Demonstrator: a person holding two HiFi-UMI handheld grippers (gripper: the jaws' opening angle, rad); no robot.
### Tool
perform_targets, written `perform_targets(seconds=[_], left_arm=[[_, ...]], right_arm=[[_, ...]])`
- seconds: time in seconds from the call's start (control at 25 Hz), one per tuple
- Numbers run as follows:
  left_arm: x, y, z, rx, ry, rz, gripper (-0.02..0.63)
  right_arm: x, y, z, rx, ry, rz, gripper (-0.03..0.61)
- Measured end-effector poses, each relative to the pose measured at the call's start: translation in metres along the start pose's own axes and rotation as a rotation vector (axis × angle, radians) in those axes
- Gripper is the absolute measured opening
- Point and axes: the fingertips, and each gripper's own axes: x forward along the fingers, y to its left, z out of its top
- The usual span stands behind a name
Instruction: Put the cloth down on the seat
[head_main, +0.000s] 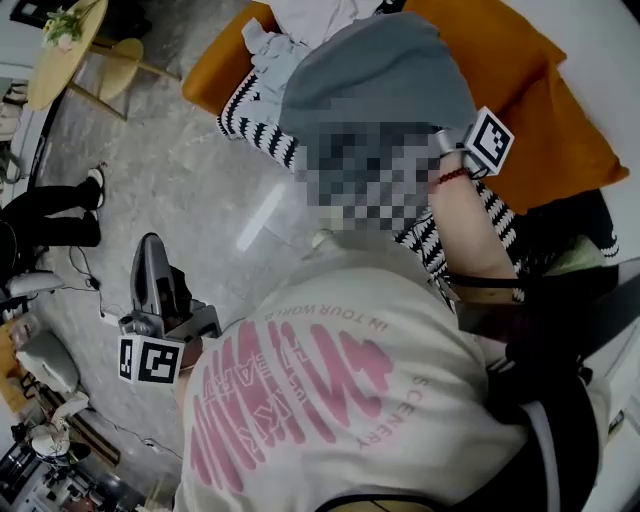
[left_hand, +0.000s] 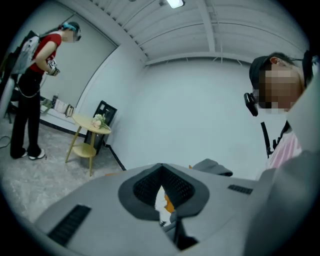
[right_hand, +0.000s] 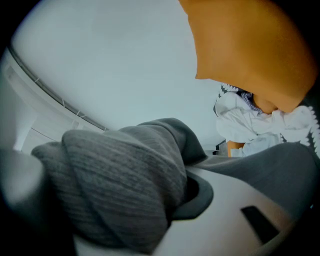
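Grey ribbed knit cloth (right_hand: 125, 185) bunches in the right gripper's (right_hand: 190, 197) fingers, which are clenched on it. It hangs over the orange cushioned seat (head_main: 540, 90), toward its left end. Left gripper (left_hand: 162, 175) fingers are pressed together and empty.

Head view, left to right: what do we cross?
Yellow round table → left claw → grey cloth → right claw, closed on that cloth.
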Motion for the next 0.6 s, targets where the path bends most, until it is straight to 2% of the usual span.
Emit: perform_targets(seconds=[0.12, 0.24, 0.36, 0.52, 0.6], left_arm=[[0.005, 0.008, 0.011, 0.011, -0.038, 0.075, 0.008], [0.014, 0.013, 0.002, 0.009, -0.008, 0.108, 0.008], [0.012, 0.014, -0.008, -0.002, 0.036, 0.133, 0.008], [0.028, 0.02, -0.03, -0.021, 0.098, 0.167, 0.008], [0.046, 0.021, -0.036, -0.004, 0.111, 0.168, 0.008]], right_arm=[[0.01, -0.028, 0.016, 0.007, -0.016, -0.038, 0.106], [0.015, -0.062, 0.032, -0.08, 0.002, -0.112, 0.106], [0.013, -0.086, 0.032, -0.143, 0.054, -0.186, 0.106], [0.0, -0.14, 0.028, -0.096, 0.084, -0.266, 0.106], [-0.003, -0.168, 0.03, -0.082, 0.094, -0.314, 0.106]])
